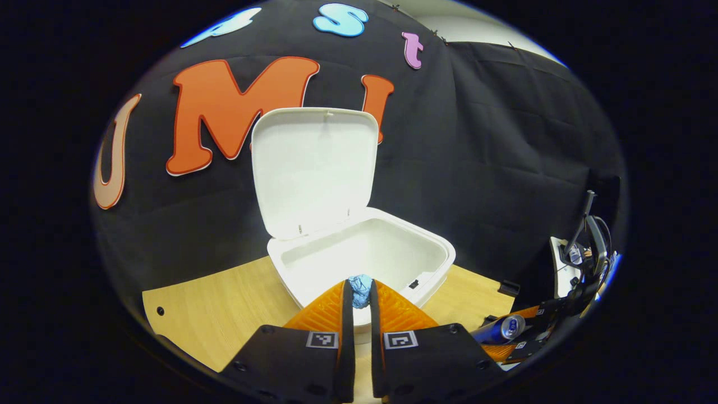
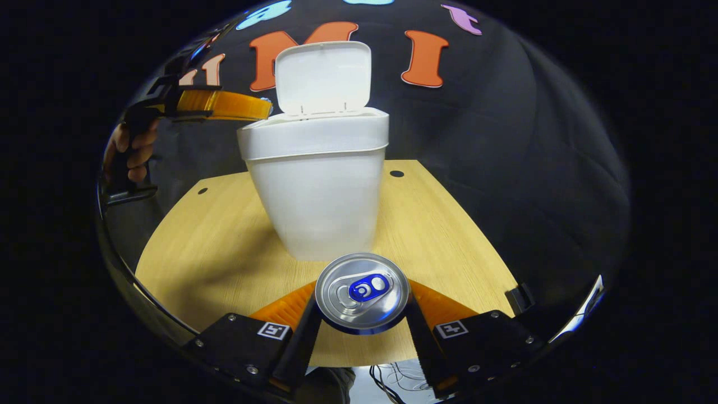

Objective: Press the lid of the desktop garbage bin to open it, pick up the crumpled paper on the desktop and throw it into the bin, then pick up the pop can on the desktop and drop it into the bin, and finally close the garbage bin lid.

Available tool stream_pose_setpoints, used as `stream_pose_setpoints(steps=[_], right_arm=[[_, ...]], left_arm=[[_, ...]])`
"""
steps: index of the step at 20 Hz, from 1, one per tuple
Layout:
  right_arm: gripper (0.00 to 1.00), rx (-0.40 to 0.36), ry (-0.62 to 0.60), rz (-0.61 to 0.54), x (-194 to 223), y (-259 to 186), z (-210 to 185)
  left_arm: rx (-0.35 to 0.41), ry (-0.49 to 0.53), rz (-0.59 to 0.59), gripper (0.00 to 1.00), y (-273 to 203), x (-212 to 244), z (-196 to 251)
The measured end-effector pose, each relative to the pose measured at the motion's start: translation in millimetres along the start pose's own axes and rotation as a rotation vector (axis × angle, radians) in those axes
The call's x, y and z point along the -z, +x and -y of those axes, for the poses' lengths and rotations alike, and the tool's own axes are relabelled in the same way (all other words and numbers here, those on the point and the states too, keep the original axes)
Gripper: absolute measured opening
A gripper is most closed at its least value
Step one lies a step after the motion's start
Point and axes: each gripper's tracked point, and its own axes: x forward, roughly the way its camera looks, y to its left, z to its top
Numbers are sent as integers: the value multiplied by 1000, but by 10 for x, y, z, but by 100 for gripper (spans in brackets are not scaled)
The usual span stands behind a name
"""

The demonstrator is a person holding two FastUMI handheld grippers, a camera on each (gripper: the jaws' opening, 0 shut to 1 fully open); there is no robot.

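The left hand-held gripper (image 1: 360, 297) pinches the blue crumpled paper (image 1: 360, 290) at the near rim of the white garbage bin (image 1: 364, 252), whose lid (image 1: 313, 168) stands upright, likely ready for dropping; the right hand-held gripper (image 2: 362, 314) clamps the pop can (image 2: 362, 292) above the wooden surface (image 2: 213, 247), long axis pointing back along the fingers, top toward the camera.

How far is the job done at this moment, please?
Done: the bin has its lid up. In hand: the left claw holds the paper ball over the bin's near edge, not yet dropped; the right claw already grips the can. Left: drop both, then close the lid.
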Motion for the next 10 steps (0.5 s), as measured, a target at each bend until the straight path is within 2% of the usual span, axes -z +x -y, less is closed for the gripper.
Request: stream_pose_setpoints(steps=[4, 8, 9, 10], right_arm=[[79, 21, 7, 20, -144, -62, 91], [79, 1, -15, 64, -432, -91, 100], [80, -6, -20, 76, -532, -76, 81], [79, -13, -25, 87, -611, -78, 61]], left_arm=[[-12, -8, -30, 20, 25, 59, -12], [-3, -14, -20, 28, -14, 68, -11], [-3, -3, -29, 23, -35, 88, -20], [-21, 14, -27, 31, -38, 91, -61]])
